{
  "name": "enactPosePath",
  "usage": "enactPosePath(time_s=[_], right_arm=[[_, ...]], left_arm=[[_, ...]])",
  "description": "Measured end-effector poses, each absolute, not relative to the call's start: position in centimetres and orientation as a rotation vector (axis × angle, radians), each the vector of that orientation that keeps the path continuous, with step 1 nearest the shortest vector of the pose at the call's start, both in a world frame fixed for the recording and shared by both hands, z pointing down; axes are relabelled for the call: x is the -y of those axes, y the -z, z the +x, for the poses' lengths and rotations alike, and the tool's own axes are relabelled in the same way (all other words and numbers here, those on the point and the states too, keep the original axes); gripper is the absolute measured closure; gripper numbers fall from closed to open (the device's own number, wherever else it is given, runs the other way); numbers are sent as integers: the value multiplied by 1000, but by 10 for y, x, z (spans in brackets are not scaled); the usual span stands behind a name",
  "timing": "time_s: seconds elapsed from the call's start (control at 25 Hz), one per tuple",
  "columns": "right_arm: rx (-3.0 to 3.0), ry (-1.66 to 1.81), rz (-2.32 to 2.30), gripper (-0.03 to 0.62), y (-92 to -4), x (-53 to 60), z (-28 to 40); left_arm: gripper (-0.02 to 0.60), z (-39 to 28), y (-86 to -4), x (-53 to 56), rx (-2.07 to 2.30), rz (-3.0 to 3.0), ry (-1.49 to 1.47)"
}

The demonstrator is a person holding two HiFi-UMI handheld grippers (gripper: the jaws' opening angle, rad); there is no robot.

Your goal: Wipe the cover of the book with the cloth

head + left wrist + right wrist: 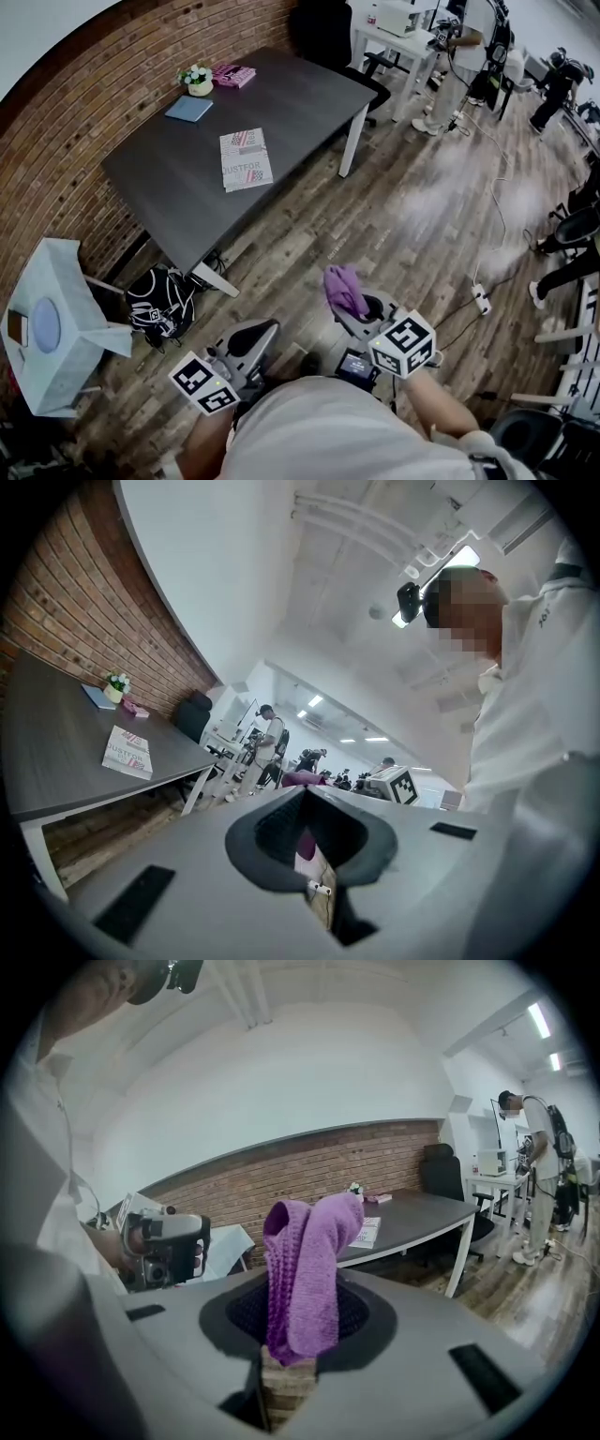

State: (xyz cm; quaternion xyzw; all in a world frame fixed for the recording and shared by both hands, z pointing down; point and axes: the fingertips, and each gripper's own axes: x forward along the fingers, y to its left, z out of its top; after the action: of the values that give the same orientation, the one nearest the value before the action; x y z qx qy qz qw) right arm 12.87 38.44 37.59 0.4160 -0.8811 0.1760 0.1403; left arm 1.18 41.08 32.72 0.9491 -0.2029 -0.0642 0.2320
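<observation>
One purple cloth (305,1260) between right tongs (292,1340)

Both held low before the torso — left gripper (261,334) closed, empty; right gripper (356,309) clamped on cloth (344,288).

The cloth (305,1269) is a purple ribbed knit, pinched at its lower end in the jaws of the right gripper (361,314). It stands up from them and flops over at the top (bunched, not spread). The book (246,159) lies flat and closed on the dark bench (300,103), well apart from the cloth. Its cover is white with red and blue print.
</observation>
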Motion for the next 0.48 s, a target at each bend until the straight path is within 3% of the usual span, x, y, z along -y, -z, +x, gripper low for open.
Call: enactPosePath(time_s=[0.48], right_arm=[[2521,-578,1162,490,-400,-346,120]], left_arm=[[574,-11,-350,-375,630,2556,122]])
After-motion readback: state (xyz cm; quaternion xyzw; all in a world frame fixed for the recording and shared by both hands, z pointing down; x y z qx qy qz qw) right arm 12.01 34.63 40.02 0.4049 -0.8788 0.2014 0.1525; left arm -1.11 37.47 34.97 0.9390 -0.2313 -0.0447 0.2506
